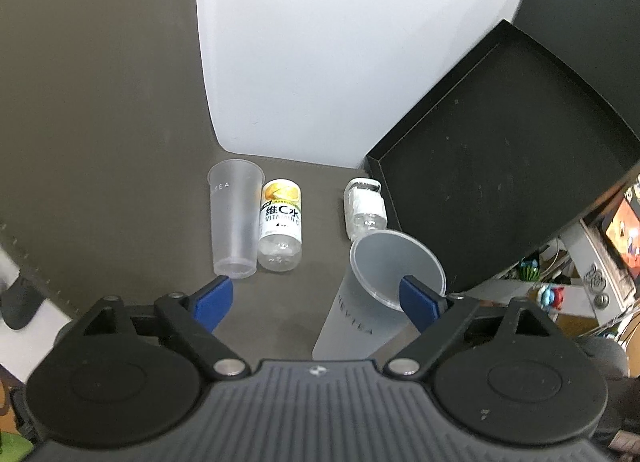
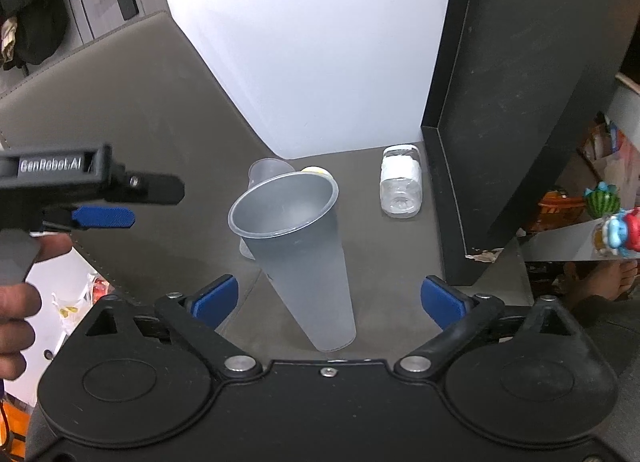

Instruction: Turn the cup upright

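Note:
A tall frosted plastic cup (image 2: pixel 304 258) stands upright on the dark table, mouth up. In the left wrist view the same cup (image 1: pixel 360 314) stands just inside the right blue finger (image 1: pixel 420 302). My left gripper (image 1: pixel 316 300) is open and holds nothing; it also shows in the right wrist view (image 2: pixel 104 217) to the left of the cup. My right gripper (image 2: pixel 330 300) is open, with the cup's base between its fingers and not touching them. A second clear cup (image 1: pixel 234 217) stands further back, mouth up.
A yellow-label vitamin bottle (image 1: pixel 280 221) stands beside the far cup. A clear bottle with a white label (image 1: pixel 366 203) stands next to a large black box (image 1: pixel 500 165). A white panel (image 1: pixel 340 41) rises behind. The table edge (image 2: pixel 100 266) runs at the left.

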